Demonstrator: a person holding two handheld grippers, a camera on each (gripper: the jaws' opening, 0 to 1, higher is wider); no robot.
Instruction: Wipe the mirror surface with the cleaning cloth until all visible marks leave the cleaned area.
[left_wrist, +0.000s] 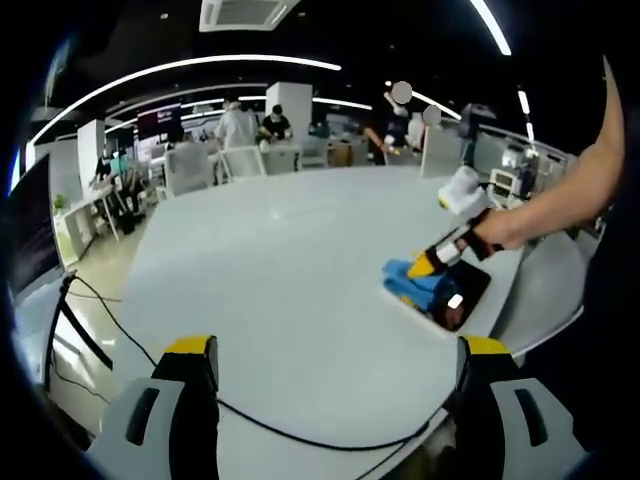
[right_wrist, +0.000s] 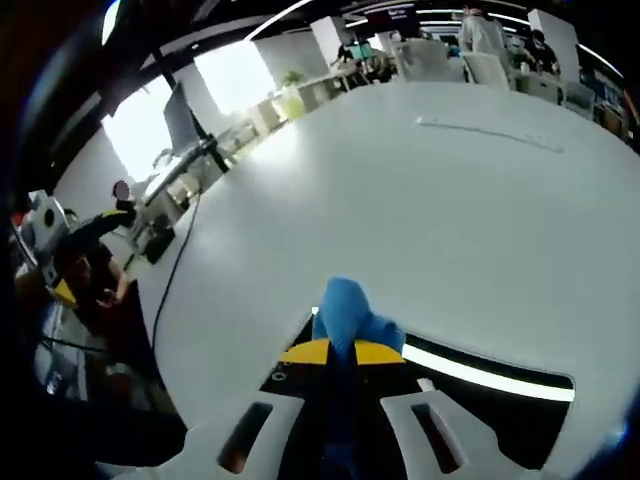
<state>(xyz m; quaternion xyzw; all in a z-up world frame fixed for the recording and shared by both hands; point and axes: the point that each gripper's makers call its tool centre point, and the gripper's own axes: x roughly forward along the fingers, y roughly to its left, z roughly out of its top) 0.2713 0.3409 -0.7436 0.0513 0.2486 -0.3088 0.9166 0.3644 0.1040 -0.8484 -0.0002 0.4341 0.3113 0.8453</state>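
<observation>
1. An open-plan office or lab; long ceiling light strips (left_wrist: 190, 68) and a ceiling air-conditioning unit (left_wrist: 245, 12) run overhead.
2. A large white table (left_wrist: 290, 250) fills the foreground; desks with monitors (left_wrist: 158, 120), chairs (left_wrist: 188, 168) and people (left_wrist: 237, 125) stand behind.

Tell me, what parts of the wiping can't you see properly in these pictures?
- Marks on the mirror: too small and far in the left gripper view to tell.
- Mirror under the cloth: hidden by the cloth and right gripper in the right gripper view; its lower part is cut off by the edge.
- The cable: its end runs behind the left gripper.
</observation>
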